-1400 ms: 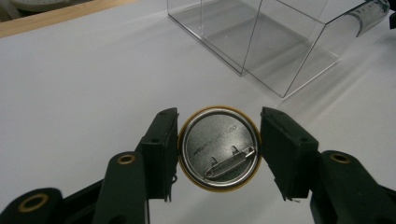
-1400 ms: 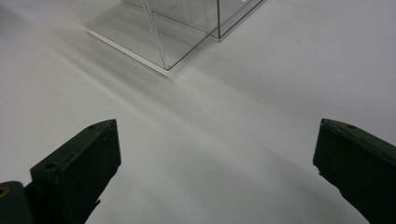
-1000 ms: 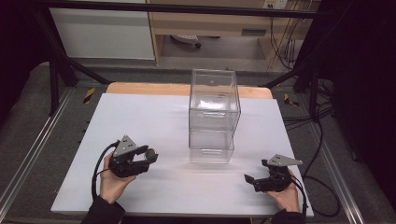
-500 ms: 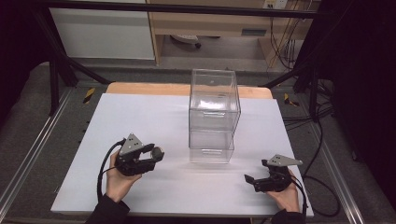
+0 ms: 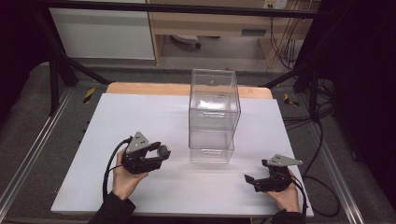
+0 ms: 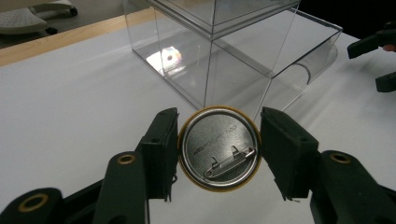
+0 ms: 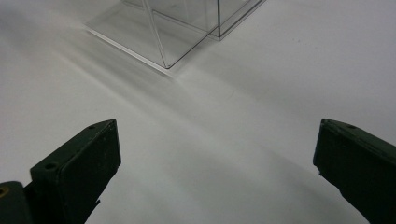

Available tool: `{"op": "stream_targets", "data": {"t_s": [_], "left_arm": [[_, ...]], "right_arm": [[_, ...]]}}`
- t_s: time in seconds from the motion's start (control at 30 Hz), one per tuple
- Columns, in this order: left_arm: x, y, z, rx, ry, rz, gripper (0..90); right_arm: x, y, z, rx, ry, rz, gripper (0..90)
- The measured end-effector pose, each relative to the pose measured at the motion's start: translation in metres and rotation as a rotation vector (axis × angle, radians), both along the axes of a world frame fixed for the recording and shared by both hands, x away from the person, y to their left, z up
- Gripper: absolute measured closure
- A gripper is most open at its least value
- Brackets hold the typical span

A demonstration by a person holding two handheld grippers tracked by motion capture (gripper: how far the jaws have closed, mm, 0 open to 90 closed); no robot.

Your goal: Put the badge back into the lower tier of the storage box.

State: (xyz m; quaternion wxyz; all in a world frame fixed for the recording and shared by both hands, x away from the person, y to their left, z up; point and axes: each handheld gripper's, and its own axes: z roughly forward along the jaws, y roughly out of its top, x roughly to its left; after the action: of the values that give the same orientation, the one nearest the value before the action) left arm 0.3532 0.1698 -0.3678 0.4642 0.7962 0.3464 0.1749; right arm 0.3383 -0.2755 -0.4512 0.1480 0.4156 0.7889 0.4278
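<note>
A round pin badge (image 6: 218, 148) with a gold rim shows its silver back and safety pin. My left gripper (image 6: 219, 133) is shut on the pin badge, holding it by its edges just above the white table. In the high view, the left gripper (image 5: 160, 152) and the badge (image 5: 164, 150) are a short way left of a clear plastic box (image 5: 213, 116). The box (image 6: 224, 42) stands directly beyond the badge, two tiers high. My right gripper (image 5: 252, 182) rests open near the front right of the table. Its jaws (image 7: 217, 149) are wide apart with nothing between them.
The white table top (image 5: 140, 112) has a wooden strip (image 5: 144, 88) along its far edge. The corner of the clear box (image 7: 173, 28) lies ahead of the right gripper. Black cables (image 5: 322, 186) hang off the right side. Metal rails (image 5: 28, 154) border the table.
My left gripper has moved to the right with the badge, closer to the clear box. The right gripper has stayed where it was.
</note>
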Motion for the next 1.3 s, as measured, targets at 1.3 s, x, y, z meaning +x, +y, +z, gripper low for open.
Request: {"op": "stream_targets", "data": {"t_s": [1.3], "left_arm": [[0.017,-0.045,0.019,-0.034,-0.019,-0.054,47.7]], "right_arm": [[0.000,0.000,0.000,-0.004,0.000,0.001,1.2]]}}
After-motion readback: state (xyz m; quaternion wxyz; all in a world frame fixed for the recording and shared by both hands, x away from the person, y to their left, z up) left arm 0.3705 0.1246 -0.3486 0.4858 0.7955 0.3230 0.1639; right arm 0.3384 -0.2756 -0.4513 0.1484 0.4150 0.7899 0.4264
